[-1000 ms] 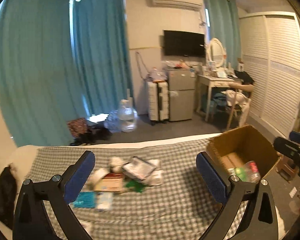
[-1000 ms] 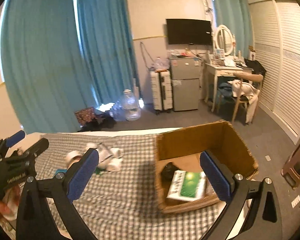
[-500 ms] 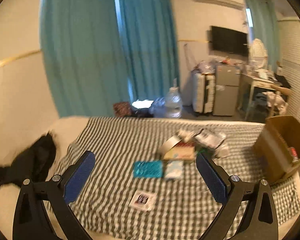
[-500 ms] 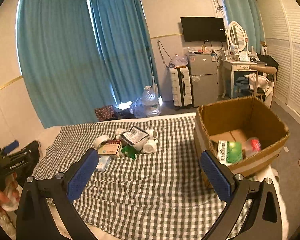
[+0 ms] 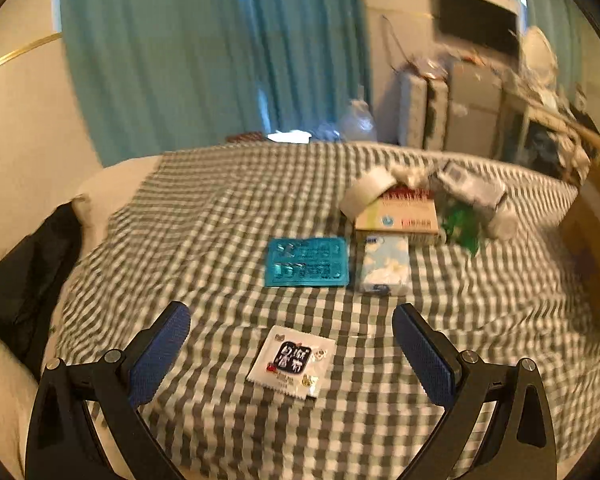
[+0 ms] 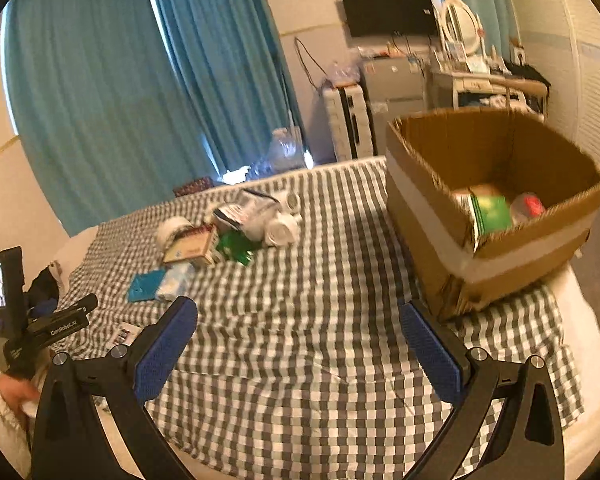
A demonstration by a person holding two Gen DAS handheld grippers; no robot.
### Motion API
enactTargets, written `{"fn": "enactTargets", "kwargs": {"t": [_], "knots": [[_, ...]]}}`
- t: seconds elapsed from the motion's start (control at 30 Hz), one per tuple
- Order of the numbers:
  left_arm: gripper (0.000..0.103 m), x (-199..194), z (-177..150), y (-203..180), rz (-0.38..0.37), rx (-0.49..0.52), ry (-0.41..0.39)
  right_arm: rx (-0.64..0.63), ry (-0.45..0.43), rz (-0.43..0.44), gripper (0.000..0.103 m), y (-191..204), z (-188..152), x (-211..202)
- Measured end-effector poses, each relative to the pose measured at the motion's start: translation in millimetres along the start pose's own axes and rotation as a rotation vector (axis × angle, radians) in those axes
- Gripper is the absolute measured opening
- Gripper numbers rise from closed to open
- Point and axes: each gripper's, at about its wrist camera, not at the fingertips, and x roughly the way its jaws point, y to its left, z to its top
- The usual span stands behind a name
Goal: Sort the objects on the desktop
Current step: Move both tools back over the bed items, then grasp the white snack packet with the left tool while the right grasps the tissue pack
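Observation:
My left gripper [image 5: 291,344] is open and empty, low over the checked cloth, with a white sachet [image 5: 293,361] lying between its fingers. Beyond it lie a teal blister pack [image 5: 306,262], a blue-white tissue pack [image 5: 385,263], a tan box [image 5: 398,216], a tape roll [image 5: 366,192] and a pile of wrapped items [image 5: 470,196]. My right gripper [image 6: 298,342] is open and empty above bare cloth. A cardboard box [image 6: 428,204] holding a green packet [image 6: 492,212] stands to its right. The left gripper [image 6: 64,322] shows at the right wrist view's left edge.
The checked cloth [image 6: 320,320] covers a bed-like surface. A black garment [image 5: 24,280] lies at its left edge. Teal curtains [image 5: 204,52], suitcases [image 6: 348,120], a small fridge [image 6: 396,92] and a dressing table [image 6: 488,80] stand behind.
The left gripper has swung left and down from the pile to the white sachet. The right gripper has drawn back from over the cardboard box and now sits left of it.

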Motion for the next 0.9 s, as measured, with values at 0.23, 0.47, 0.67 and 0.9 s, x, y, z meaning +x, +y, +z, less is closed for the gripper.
{"fn": "enactTargets", "kwargs": {"t": [0.23,0.47,0.67,0.9], "knots": [[0.103,61,-40,9,-0.035,0.153,0.151,-0.010,0.046,-0.008,0.102,-5,-7,35],[0.103,87,-52,23,-0.070,0.079,0.200,-0.015,0.105,-0.013,0.102,2,-14,61],[0.098,91,-52,7,-0.111,0.149,0.176,-0.030,0.125,-0.022,0.102,6,-18,68],[0.045,89,-46,3,-0.226,0.159,0.205,-0.031,0.154,-0.035,0.102,7,-23,73]]}}
